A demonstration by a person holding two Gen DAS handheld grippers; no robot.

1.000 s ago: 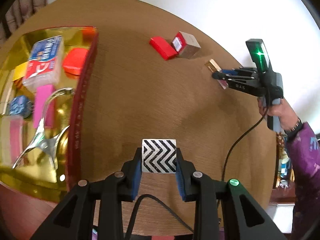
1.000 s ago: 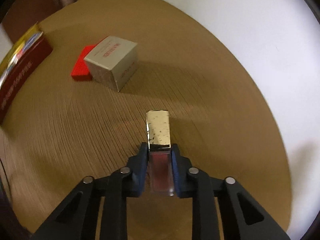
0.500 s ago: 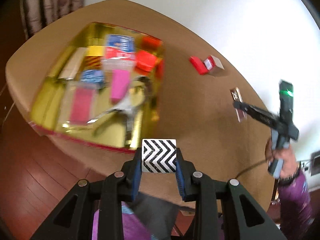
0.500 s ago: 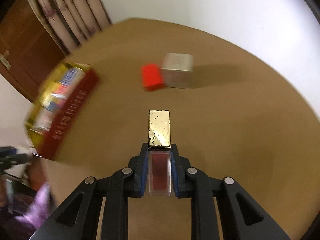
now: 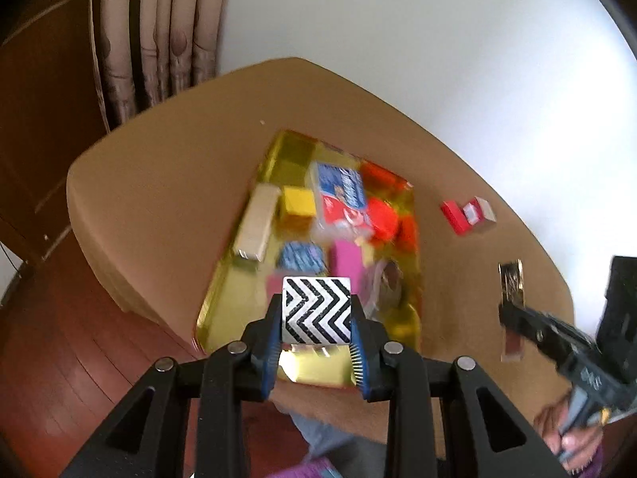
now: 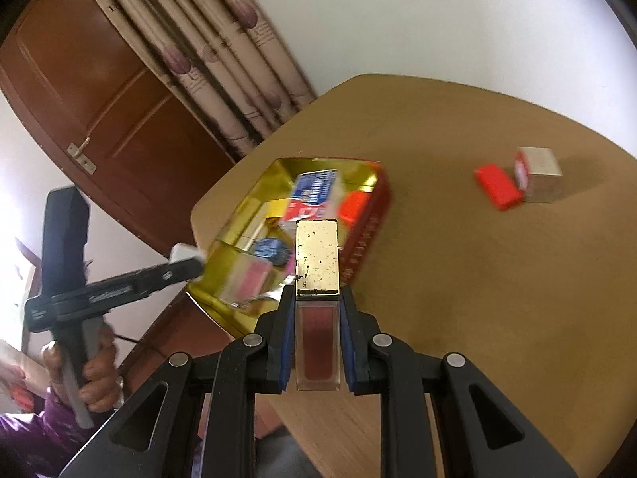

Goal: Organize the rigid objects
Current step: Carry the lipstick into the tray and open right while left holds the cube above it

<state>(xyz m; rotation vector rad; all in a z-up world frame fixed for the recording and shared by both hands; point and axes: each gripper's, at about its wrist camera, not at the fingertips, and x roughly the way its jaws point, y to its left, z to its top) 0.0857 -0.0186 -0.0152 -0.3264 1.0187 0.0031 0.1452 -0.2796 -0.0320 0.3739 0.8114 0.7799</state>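
My left gripper [image 5: 316, 320] is shut on a black-and-white chevron block [image 5: 316, 310], held above the near end of the gold tray [image 5: 227, 298]. My right gripper [image 6: 316, 318] is shut on a lip-gloss tube with a gold cap [image 6: 317, 257], raised over the table beside the tray [image 6: 274, 169]. The tube also shows in the left wrist view [image 5: 511, 286]. A red box [image 6: 497, 185] and a beige box [image 6: 539, 175] lie together at the table's far right.
The tray holds several items: a blue-and-white pack [image 5: 340, 195], orange pieces [image 5: 382, 219], a yellow block [image 5: 298, 201], a pink bar [image 5: 346, 267]. Curtains [image 6: 223, 71] and a wooden door [image 6: 99, 91] stand behind the round table [image 6: 497, 279].
Both grippers rose and pulled back toward me, each keeping its object. The right gripper swung left toward the tray. The left one now sits over the tray's near end.
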